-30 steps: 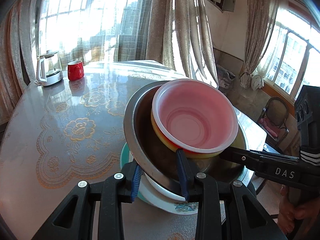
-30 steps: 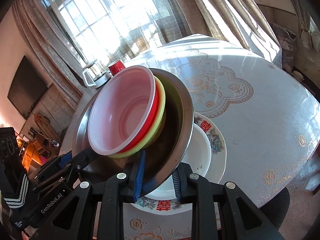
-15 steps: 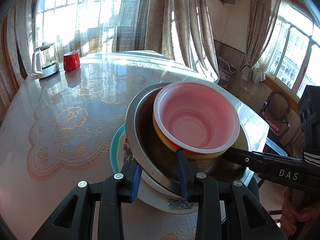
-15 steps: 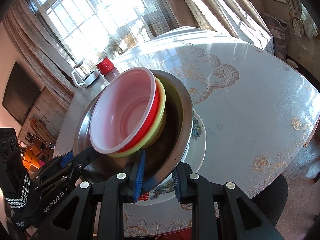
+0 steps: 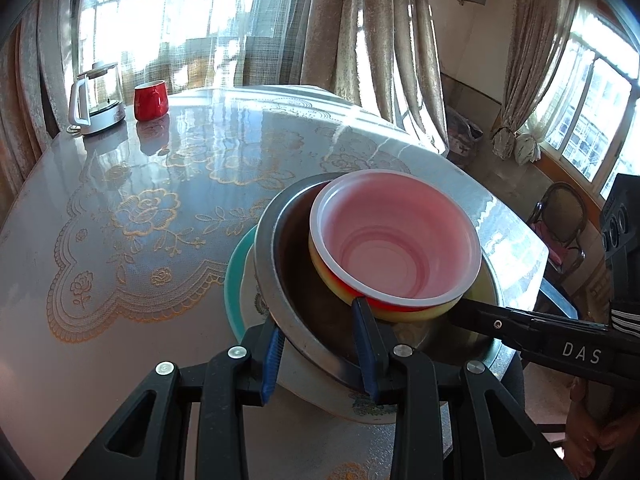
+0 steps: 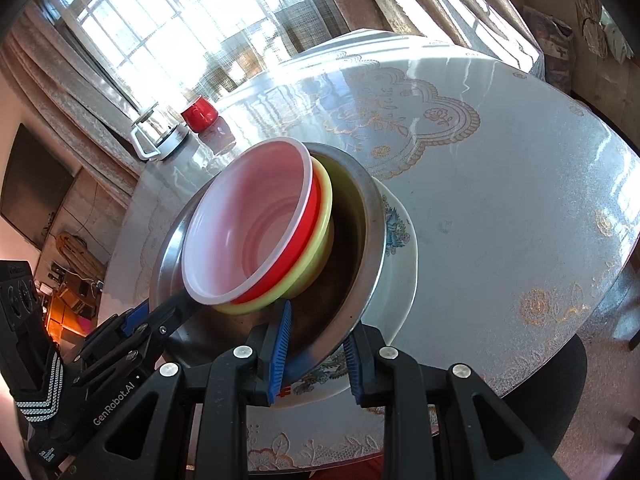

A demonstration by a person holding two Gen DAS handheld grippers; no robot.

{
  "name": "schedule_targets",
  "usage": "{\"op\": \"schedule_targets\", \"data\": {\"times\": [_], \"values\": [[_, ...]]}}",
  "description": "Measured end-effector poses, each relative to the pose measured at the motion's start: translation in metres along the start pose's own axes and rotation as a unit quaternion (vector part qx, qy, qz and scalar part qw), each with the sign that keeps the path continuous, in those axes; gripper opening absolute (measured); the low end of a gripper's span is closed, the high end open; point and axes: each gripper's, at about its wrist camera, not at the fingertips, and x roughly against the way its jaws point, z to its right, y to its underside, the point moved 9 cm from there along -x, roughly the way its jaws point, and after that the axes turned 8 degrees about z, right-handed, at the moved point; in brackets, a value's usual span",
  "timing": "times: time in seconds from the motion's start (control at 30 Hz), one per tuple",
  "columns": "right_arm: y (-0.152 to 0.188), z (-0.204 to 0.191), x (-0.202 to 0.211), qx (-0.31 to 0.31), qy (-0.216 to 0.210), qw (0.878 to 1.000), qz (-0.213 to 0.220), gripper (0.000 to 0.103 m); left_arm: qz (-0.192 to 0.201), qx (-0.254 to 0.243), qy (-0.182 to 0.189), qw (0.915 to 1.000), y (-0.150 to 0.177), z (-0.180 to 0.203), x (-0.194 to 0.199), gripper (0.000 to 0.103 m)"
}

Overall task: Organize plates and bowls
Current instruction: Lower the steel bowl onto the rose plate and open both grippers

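Note:
A steel basin (image 5: 296,280) (image 6: 360,256) holds nested bowls: a pink-white one (image 5: 394,240) (image 6: 244,236) in a red one, in a yellow one (image 6: 316,264). Below the basin are stacked plates: a white patterned plate (image 6: 400,280) and a teal-rimmed one (image 5: 234,276). My left gripper (image 5: 320,354) is shut on the basin's rim from one side. My right gripper (image 6: 316,350) is shut on the rim from the other side; it also shows in the left wrist view (image 5: 520,328). The basin is held tilted just above the plates.
The round table (image 5: 140,208) has a lace-pattern cover. A glass kettle (image 5: 96,100) and a red mug (image 5: 150,100) stand at its far edge. A chair (image 5: 560,224) stands on the floor beyond the table. Curtains and windows lie behind.
The stack with both grippers has moved toward the table's near edge and sits lower. More table shows beyond it. Both grips are unchanged.

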Motion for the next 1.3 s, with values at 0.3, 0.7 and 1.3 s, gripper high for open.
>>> {"op": "schedule_targets", "data": {"times": [0.3,0.7,1.3], "values": [[0.001,0.002,-0.003,-0.007,0.003,1.0,-0.007,0.026,-0.008,0.005,-0.003,0.9999,0.003,0.0,-0.005,0.034],[0.001,-0.001,-0.005,-0.003,0.004,1.0,-0.007,0.028,-0.007,0.017,-0.002,0.9998,0.0,-0.004,-0.005,0.034],[-0.001,0.003,0.004,-0.005,-0.011,1.0,-0.007,0.03,-0.004,0.012,-0.003,0.9999,-0.005,-0.004,-0.004,0.034]]}}
